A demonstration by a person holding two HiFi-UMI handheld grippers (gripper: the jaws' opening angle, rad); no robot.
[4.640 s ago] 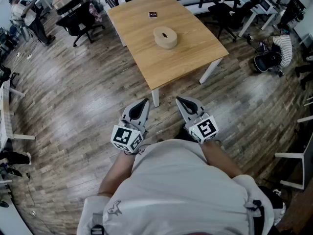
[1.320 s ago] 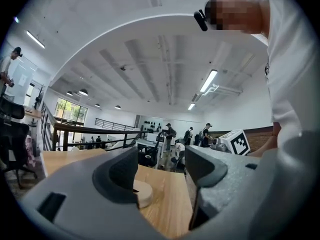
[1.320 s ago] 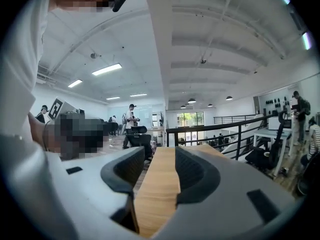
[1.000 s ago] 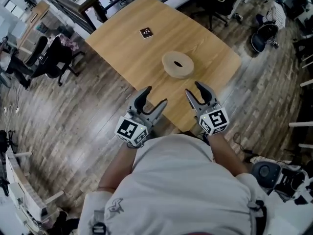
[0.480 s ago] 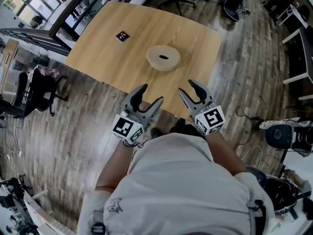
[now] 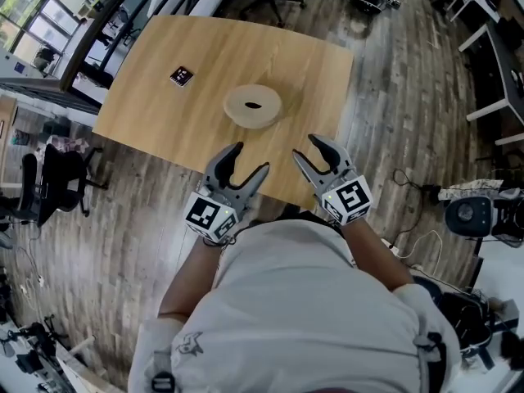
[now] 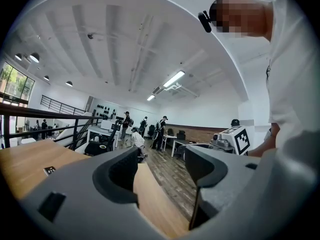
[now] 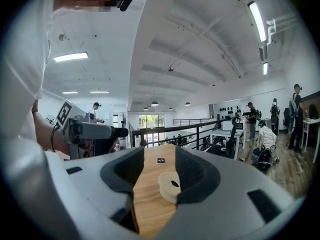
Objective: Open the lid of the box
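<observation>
The box (image 6: 252,106) lies up-frame, not touched. The right gripper (image 6: 309,148) faces it; the left gripper (image 6: 248,159) aims aside. Both jaws are spread and empty.

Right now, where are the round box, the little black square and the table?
round box (image 6: 244,110), head view, on its lid beside the dark hole.
little black square (image 6: 182,77), head view, its middle.
wooden table (image 6: 311,80), head view, bare top right of the box.

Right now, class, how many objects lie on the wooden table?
2. The round box sits near the middle of the table; a small square marker tag lies apart, farther left. Nothing seems hidden.
</observation>
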